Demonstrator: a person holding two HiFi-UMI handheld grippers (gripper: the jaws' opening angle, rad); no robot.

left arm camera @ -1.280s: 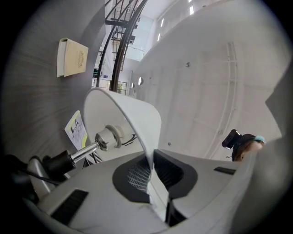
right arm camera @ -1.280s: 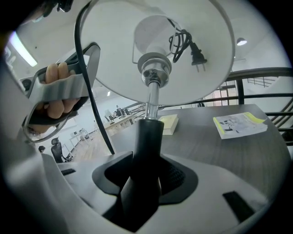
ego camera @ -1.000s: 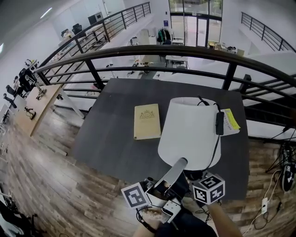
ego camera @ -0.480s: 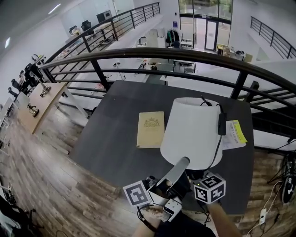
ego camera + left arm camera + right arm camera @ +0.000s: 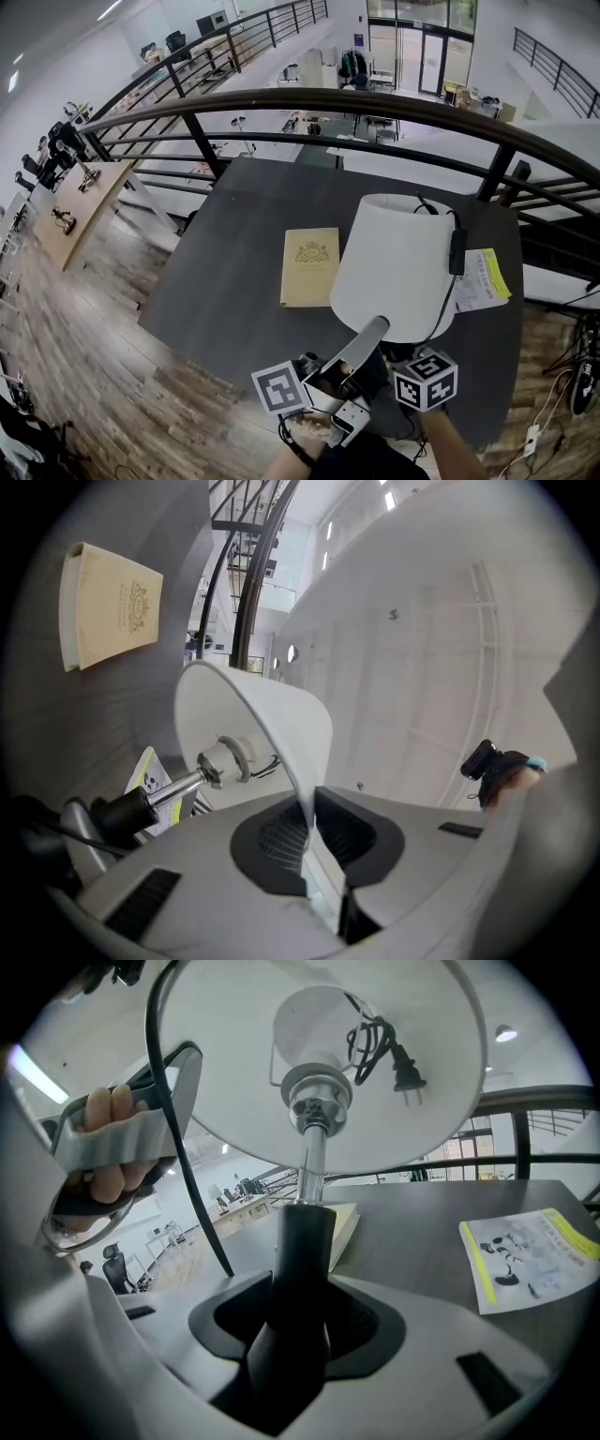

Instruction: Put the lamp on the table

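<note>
Head view: lamp (image 5: 398, 267) position unchanged.

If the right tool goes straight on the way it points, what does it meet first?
Its own load: the right tool grips the lamp stem, which runs straight up into the shade. Beyond that, depth is unclear.

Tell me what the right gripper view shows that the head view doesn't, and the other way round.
Only the right gripper view: the right tongs closed on the lamp's black stem, plus the bulb socket and the plug inside the lampshade. Only the head view: the shade's outer side and the inline switch on the cord. Both: the left tongs at the shade's rim, the beige book, the leaflet and the dark table.
</note>
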